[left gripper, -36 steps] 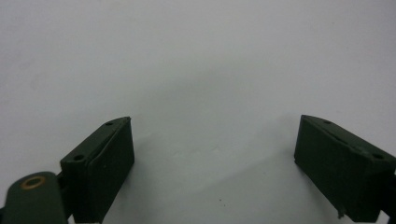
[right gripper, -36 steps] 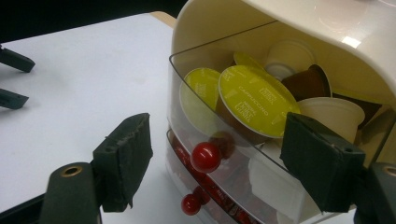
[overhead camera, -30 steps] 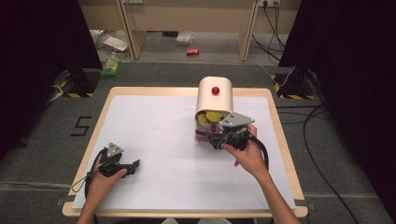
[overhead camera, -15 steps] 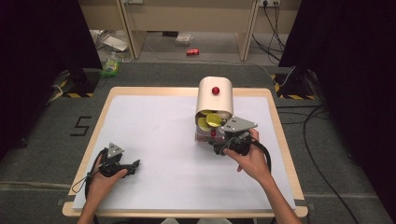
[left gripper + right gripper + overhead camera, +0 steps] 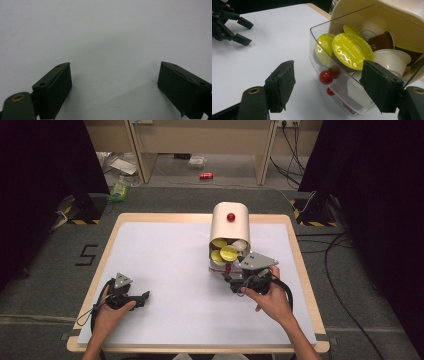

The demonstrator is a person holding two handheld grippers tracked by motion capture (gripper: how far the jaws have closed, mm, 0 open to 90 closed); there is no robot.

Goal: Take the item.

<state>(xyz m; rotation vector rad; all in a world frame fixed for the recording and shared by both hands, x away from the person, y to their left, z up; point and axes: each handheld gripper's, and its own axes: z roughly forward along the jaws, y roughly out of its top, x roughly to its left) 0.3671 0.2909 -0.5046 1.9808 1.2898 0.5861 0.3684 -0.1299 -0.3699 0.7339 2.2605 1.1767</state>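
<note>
- Between my right gripper's (image 5: 328, 86) fingers (image 5: 280, 85) sits the clear drawer (image 5: 337, 97) of the capsule dispenser (image 5: 230, 232), its red knob (image 5: 326, 77) a little ahead of them; the pads stand roughly half apart and have just been closing, but they press on nothing yet.
- Judging by that, the work is at an early stage: the drawer is tilted open and full, I have lined up on it, and no capsule has been taken out.
- What remains, as I read it, is to close on the knob or a yellow-lidded capsule (image 5: 352, 50) and move it.
- Over at my left gripper (image 5: 131, 298), the fingers (image 5: 53, 87) are spread wide over the bare white desk (image 5: 105, 32), holding nothing, well apart from the dispenser.
- Hard to make out: how many capsules lie deeper in the drawer, since the front ones cover them.
- From the high view, my right hand (image 5: 267, 295) covers the fingertips, so contact with the drawer cannot be judged there.
</note>
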